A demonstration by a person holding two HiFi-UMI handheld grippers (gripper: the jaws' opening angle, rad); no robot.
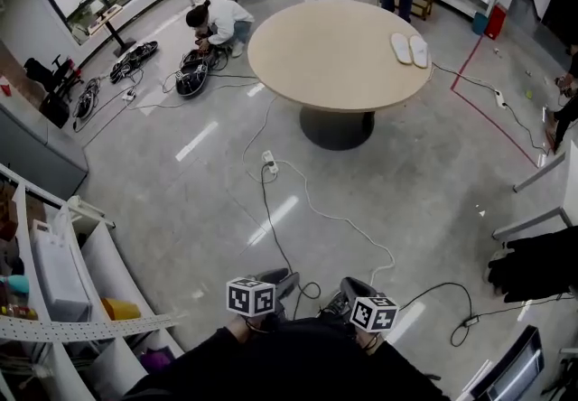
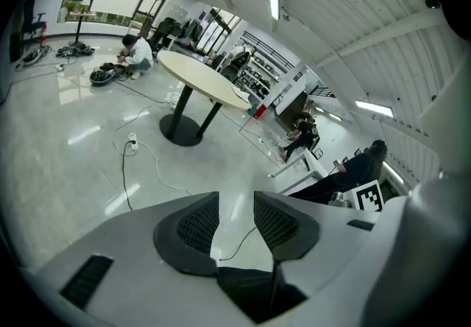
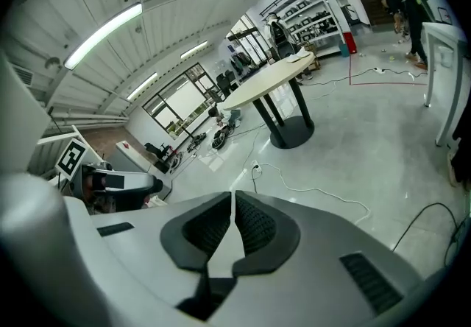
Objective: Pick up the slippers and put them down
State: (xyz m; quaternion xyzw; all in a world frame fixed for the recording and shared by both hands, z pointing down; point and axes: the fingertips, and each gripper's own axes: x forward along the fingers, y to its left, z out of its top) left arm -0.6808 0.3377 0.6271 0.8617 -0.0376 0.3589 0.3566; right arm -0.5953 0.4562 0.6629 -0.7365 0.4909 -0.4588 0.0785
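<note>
Far across the room, the pair of white slippers (image 1: 409,49) is seen lying side by side near the right edge of the round beige table (image 1: 316,65), soles down and untouched; both grippers are held well apart from it, low at the bottom of the head view, over the glossy grey floor (image 1: 181,182). The left gripper (image 1: 285,281) is shown with its jaws spread apart, and only floor and a dark cable are seen between them; the right gripper (image 1: 349,287) is shown with its jaws drawn together, nothing being clamped. A power strip (image 1: 269,163) and trailing cables are laid on the floor between the grippers and the table's dark pedestal; a crouching person (image 1: 219,22) is seen beyond the table's left side, beside coiled cables; white shelving (image 1: 54,277) is seen at the lower left.
</note>
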